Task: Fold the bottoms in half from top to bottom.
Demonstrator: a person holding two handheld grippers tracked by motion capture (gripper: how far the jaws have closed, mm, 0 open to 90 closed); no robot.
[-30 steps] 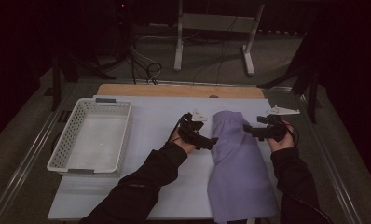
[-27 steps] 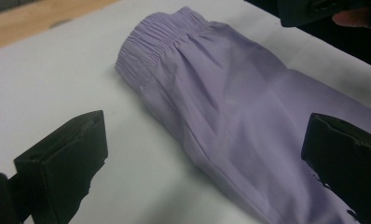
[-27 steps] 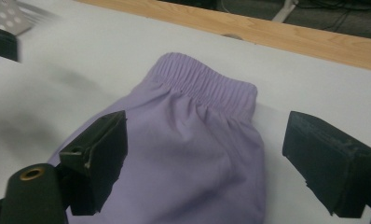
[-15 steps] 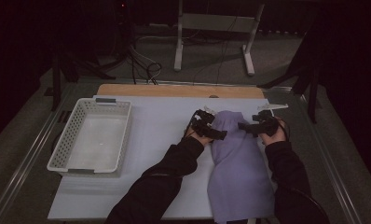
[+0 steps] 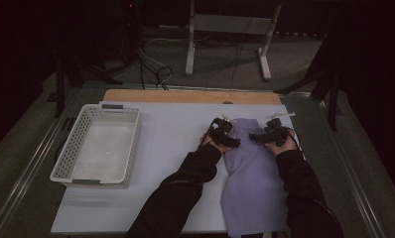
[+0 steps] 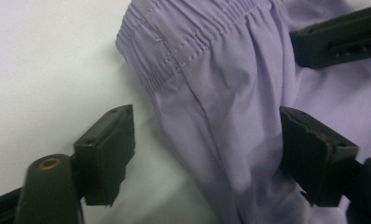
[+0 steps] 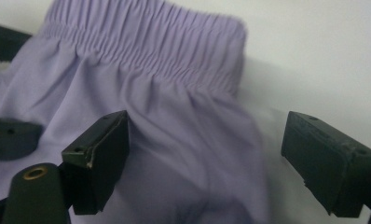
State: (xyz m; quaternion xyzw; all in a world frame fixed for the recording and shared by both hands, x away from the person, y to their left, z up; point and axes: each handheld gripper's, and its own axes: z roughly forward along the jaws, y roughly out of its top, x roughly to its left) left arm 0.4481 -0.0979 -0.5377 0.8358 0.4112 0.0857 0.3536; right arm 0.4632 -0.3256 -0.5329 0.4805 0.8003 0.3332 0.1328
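A lilac pair of trousers [image 5: 252,178] with a gathered elastic waistband [image 6: 188,44] lies lengthwise on the white table, waistband at the far end. My left gripper [image 5: 231,142] is at the garment's left edge just below the waistband, open, its jaws straddling the cloth edge [image 6: 207,154]. My right gripper [image 5: 256,137] is at the right edge near the waistband [image 7: 151,42], open too, with the fabric [image 7: 188,163] between its jaws. Neither jaw pair is closed on the cloth.
A white slatted basket [image 5: 72,153] stands on the table's left side. A wooden strip [image 5: 185,95] runs along the far edge. Bare white table surface [image 5: 170,134] lies between basket and garment. Metal stand legs [image 5: 190,59] and cables are on the floor beyond.
Both hands moved toward the far end of the garment and inward; the grippers now straddle its left and right edges just below the waistband.
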